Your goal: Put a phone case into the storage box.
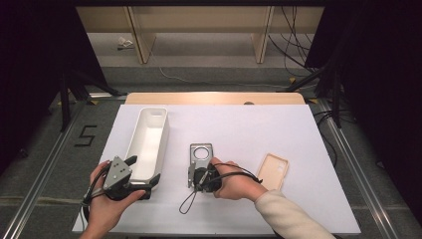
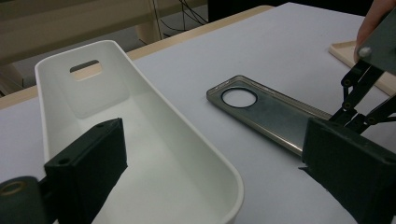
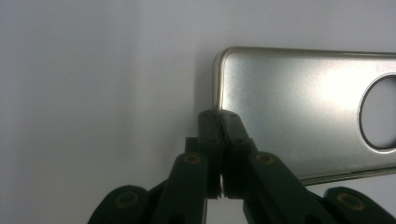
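White bin (image 1: 148, 142) is seen at the left of the surface (image 1: 234, 124), long axis running away from the person, handle slot at the far end. Left claw (image 1: 145, 172) is held wide open, its jaws set either side of the bin's near end; contact with the wall cannot be made out. Grey phone case (image 1: 200, 158) is laid flat near the middle, long axis likewise front to back, round camera hole at the far end. Right claw (image 3: 219, 122) is closed, tips pressed together on the near rim of the grey case at a corner. Beige phone case (image 1: 273, 171) is noted further right, just beside the right hand (image 1: 238, 182).
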Action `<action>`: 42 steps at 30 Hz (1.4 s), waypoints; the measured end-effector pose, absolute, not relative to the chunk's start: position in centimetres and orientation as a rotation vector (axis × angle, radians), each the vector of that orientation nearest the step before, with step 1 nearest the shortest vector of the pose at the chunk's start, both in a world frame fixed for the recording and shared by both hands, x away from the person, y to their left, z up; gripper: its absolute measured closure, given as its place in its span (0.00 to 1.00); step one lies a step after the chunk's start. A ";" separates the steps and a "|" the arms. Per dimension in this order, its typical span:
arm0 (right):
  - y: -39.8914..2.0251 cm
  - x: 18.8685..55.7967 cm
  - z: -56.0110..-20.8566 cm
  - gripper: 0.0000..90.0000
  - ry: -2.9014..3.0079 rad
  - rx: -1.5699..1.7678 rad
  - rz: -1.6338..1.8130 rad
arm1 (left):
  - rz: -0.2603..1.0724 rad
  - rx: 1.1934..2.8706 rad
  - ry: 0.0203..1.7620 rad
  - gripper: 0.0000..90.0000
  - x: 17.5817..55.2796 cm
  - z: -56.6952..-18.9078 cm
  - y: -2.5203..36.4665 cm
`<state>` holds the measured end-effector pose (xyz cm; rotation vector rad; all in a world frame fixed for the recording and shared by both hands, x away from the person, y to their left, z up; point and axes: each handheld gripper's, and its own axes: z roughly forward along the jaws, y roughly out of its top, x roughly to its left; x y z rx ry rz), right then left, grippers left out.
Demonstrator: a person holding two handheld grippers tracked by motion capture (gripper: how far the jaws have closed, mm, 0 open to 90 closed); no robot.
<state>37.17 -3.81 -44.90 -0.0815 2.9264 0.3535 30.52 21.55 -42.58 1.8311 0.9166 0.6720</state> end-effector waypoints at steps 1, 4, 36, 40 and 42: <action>-4.1 37.2 -44.6 0.99 2.921 -0.060 0.396 | 0.675 1.827 0.918 0.07 30.5 -42.5 21.6; -4.5 37.2 -44.3 0.99 2.912 -0.044 0.436 | 0.677 1.824 0.919 0.07 30.5 -42.5 21.6; -10.9 35.8 -41.2 0.99 2.754 0.090 0.780 | 0.583 1.841 0.864 0.15 33.5 -39.1 17.4; -11.2 35.7 -41.2 0.99 2.749 0.090 0.790 | 0.564 1.851 0.869 0.16 34.2 -39.0 16.7; -11.3 35.7 -41.1 0.99 2.750 0.095 0.789 | 0.552 1.858 0.869 0.16 34.6 -38.9 16.3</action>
